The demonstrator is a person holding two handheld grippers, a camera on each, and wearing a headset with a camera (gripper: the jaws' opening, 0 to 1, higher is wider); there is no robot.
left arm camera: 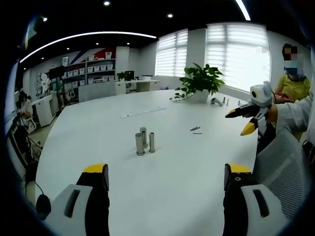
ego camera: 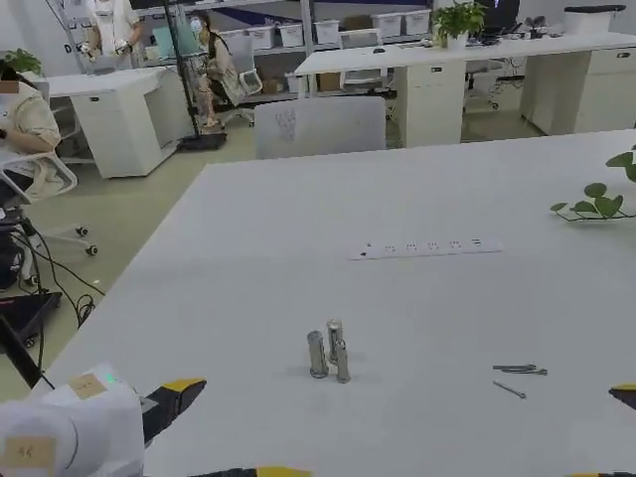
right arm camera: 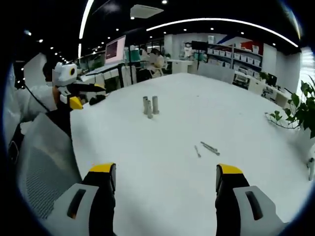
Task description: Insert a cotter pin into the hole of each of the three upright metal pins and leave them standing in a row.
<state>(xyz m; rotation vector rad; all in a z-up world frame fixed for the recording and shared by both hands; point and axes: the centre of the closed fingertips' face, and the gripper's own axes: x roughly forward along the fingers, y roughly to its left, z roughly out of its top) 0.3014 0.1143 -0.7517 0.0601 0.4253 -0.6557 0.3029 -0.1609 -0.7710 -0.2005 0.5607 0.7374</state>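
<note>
Three short upright metal pins (ego camera: 328, 353) stand bunched together on the white table (ego camera: 417, 199); they are also in the left gripper view (left arm camera: 144, 141) and the right gripper view (right arm camera: 150, 105). Thin cotter pins (ego camera: 520, 370) lie flat to their right, with one more (ego camera: 510, 390) just nearer; I see them again as cotter pins (left arm camera: 196, 130) and cotter pins (right arm camera: 209, 147). My left gripper (ego camera: 229, 427) (left arm camera: 166, 173) is open and empty, low at the near left. My right gripper (ego camera: 611, 434) (right arm camera: 166, 172) is open and empty at the near right, well short of the cotter pins.
A white power strip (ego camera: 425, 247) lies farther back on the table. A leafy plant sprig (ego camera: 596, 204) sits at the right edge. A grey chair back (ego camera: 318, 124) stands at the far side. People sit at desks beyond.
</note>
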